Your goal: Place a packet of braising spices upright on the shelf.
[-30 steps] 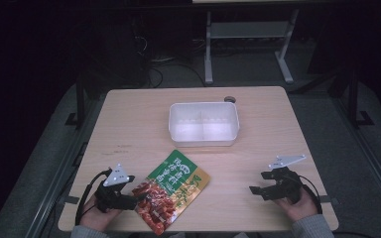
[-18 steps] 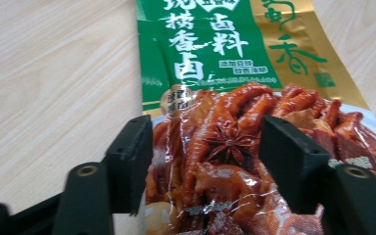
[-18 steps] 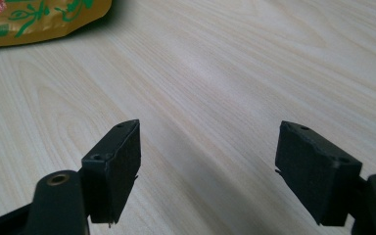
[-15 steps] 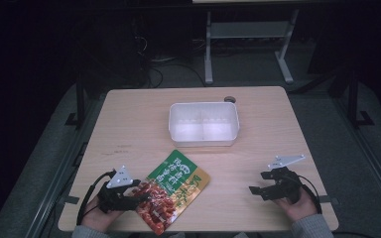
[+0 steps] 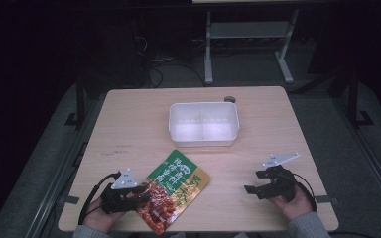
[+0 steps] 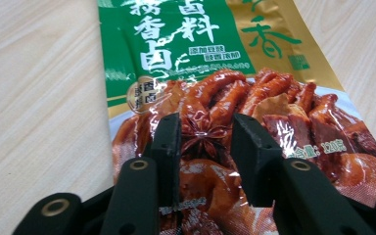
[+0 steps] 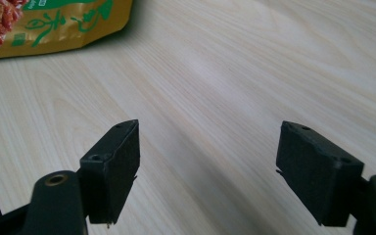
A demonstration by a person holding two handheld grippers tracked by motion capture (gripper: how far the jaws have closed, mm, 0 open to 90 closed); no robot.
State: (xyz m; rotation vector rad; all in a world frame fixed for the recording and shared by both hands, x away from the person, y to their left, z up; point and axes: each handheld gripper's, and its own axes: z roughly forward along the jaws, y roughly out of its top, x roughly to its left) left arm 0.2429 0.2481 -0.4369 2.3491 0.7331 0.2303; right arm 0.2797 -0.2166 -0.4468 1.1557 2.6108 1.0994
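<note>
A green and gold snack packet (image 5: 176,191) printed with red braised meat lies flat near the table's front edge, left of centre. My left gripper (image 5: 141,193) sits over its lower left part. In the left gripper view the packet (image 6: 200,58) lies under that gripper (image 6: 205,127), whose jaws stand a narrow gap apart above the star anise picture, gripping nothing. My right gripper (image 5: 254,182) hovers at the front right, jaws wide apart. In its own view the gripper (image 7: 210,142) frames bare wood, and the packet's gold corner (image 7: 54,24) shows at top left.
A white rectangular plastic bin (image 5: 203,105), nothing in it, stands at the middle of the light wooden table (image 5: 129,124). A small dark round object (image 5: 229,99) lies just behind the bin. Dark floor, cables and a metal stand lie beyond the far edge.
My left gripper has moved right, from beside the packet's left edge to over its printed lower part. The right gripper has hardly moved.
</note>
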